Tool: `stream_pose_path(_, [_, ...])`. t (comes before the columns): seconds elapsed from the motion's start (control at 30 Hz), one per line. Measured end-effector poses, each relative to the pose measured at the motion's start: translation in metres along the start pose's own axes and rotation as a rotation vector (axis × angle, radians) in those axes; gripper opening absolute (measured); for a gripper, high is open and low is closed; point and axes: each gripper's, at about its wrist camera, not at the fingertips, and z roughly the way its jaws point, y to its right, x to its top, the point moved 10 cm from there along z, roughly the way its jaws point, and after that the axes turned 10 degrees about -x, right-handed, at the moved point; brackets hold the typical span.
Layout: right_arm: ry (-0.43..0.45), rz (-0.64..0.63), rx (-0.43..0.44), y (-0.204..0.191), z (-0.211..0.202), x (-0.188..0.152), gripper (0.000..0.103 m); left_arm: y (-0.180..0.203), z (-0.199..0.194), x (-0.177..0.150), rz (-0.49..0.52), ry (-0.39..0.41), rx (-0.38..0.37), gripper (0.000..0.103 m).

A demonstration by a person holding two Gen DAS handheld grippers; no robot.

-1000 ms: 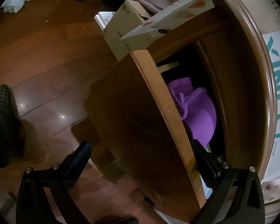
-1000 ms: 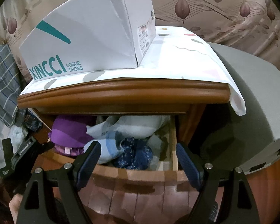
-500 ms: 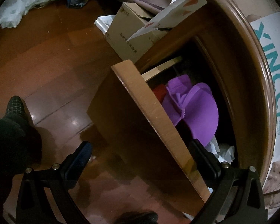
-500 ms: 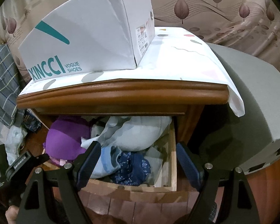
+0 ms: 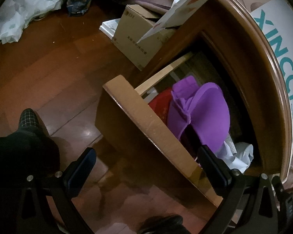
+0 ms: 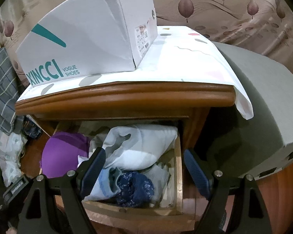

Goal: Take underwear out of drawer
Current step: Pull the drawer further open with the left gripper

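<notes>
Nightstand (image 6: 125,97): wood, reddish-brown, smooth and glossy on its moulded top edge.
Drawer (image 6: 177,167): pale raw wood on the rim, matt; front panel (image 5: 127,128) darker and varnished.
Floor (image 5: 48,74): wooden boards, polished, with shiny highlights toward 9 o'clock of the drawer.
Purple garment (image 5: 205,113): soft matt cloth, smooth, with a frilled seam.
Navy piece (image 6: 134,187): cloth with a small floral print.
White bundle (image 6: 142,148): soft matt fabric, creased.
Shoe box (image 6: 84,44): white card, smooth, faintly sheened.
Top cover (image 6: 189,58): white printed sheet, matt.
Brown carton (image 5: 134,39): plain matt cardboard.
Finger pads (image 6: 195,171): dark blue, ribbed, rubbery-looking.
</notes>
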Motion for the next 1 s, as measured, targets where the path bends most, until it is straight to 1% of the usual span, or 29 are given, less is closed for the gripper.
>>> stream_pose_path(0.27, [-0.004, 0.011, -0.004, 0.005, 0.002, 0.001, 0.085, -0.010, -0.014, -0.010, 0.052, -0.014, 0.053, 0.103])
stream_pose_path(0.33, [-0.005, 0.014, -0.003, 0.006, 0.002, 0.001, 0.085, -0.009, -0.013, -0.009, 0.064, -0.021, 0.047, 0.103])
stream_pose_path(0.47, [-0.002, 0.013, -0.005, 0.007, 0.001, 0.001, 0.085, -0.008, -0.014, -0.006, 0.099, -0.011, 0.073, 0.103])
stream_pose_path(0.57, [-0.013, 0.010, 0.001, 0.006, 0.002, -0.001, 0.085, -0.006, -0.014, -0.006, 0.128, -0.016, 0.089, 0.103])
stream_pose_path(0.67, [-0.029, -0.001, 0.008, 0.004, 0.003, -0.003, 0.085, -0.004, -0.013, -0.005, 0.141, -0.021, 0.086, 0.103])
stream_pose_path(0.73, [-0.055, -0.020, 0.008, 0.002, 0.004, -0.006, 0.085, -0.004, -0.012, -0.006, 0.143, -0.027, 0.077, 0.103])
stream_pose_path(0.77, [-0.081, -0.036, 0.013, 0.000, 0.007, -0.010, 0.085, -0.003, -0.012, -0.005, 0.157, -0.027, 0.081, 0.103])
stream_pose_path(0.87, [-0.154, -0.062, 0.047, -0.012, 0.013, -0.024, 0.085, 0.001, -0.015, -0.002, 0.219, -0.012, 0.119, 0.103])
stream_pose_path(1.0, [-0.188, -0.127, 0.072, -0.027, 0.016, -0.036, 0.085, 0.005, -0.017, 0.000, 0.264, -0.008, 0.155, 0.102])
